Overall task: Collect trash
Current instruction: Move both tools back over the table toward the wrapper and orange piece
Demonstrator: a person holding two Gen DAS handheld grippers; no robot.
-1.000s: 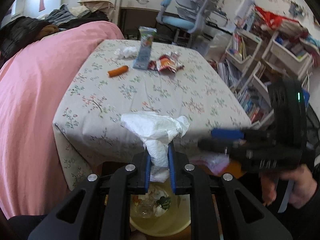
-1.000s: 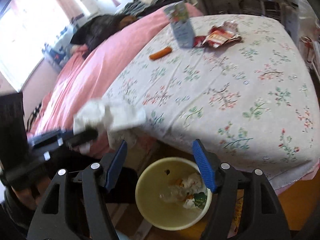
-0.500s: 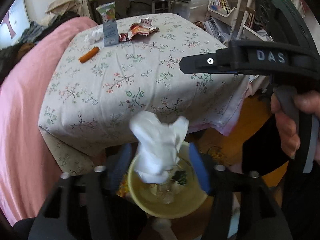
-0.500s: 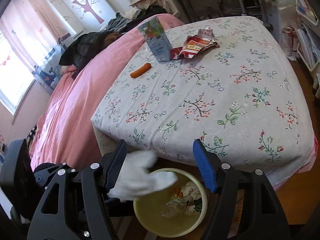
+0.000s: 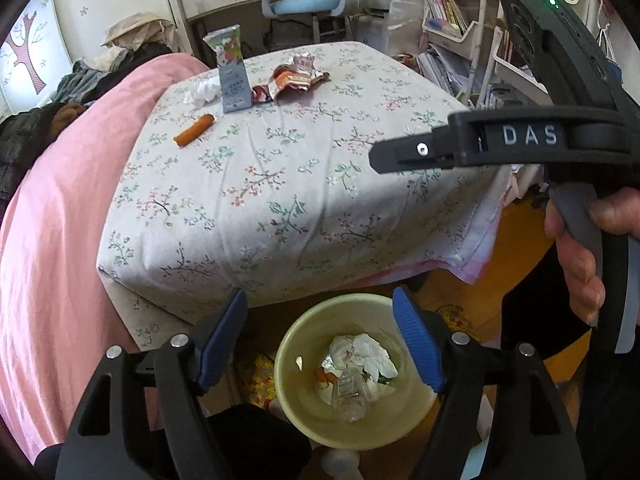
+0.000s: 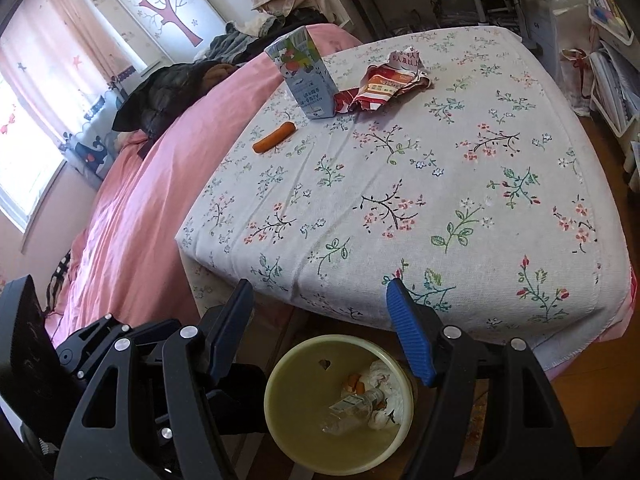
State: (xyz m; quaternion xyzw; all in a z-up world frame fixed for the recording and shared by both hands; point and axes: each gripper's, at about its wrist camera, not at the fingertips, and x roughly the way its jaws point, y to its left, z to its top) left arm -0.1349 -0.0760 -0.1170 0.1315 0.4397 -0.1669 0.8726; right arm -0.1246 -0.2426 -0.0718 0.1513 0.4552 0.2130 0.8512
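The yellow bin [image 5: 356, 372] stands on the floor just below the near edge of the worktop [image 5: 304, 184], and everything here is placed from it. Right above its mouth hang the left tongs [image 5: 320, 344]; their jaws are opening with nothing between them. The white tissue [image 5: 370, 354] they gripped a second ago now lies inside the bin, on top of a clear bottle [image 6: 352, 404] and other scraps. That piece of trash is therefore collected, and the left tongs are free for the next one. The right tongs [image 6: 320, 332] hover beside them, also over the bin's near side, jaws spread apart and empty, much as they were a second ago.

Beyond the bin, across the flowered cloth, the remaining trash sits well apart at the far side of the worktop: an orange sausage-like piece [image 6: 275, 137], a tall drink carton [image 6: 306, 80] standing upright, a crumpled red snack wrapper [image 6: 384, 88] touching the carton's base, and a second white tissue wad [image 5: 204, 91] just behind the carton. Judging by these four items, the task is only partly done.
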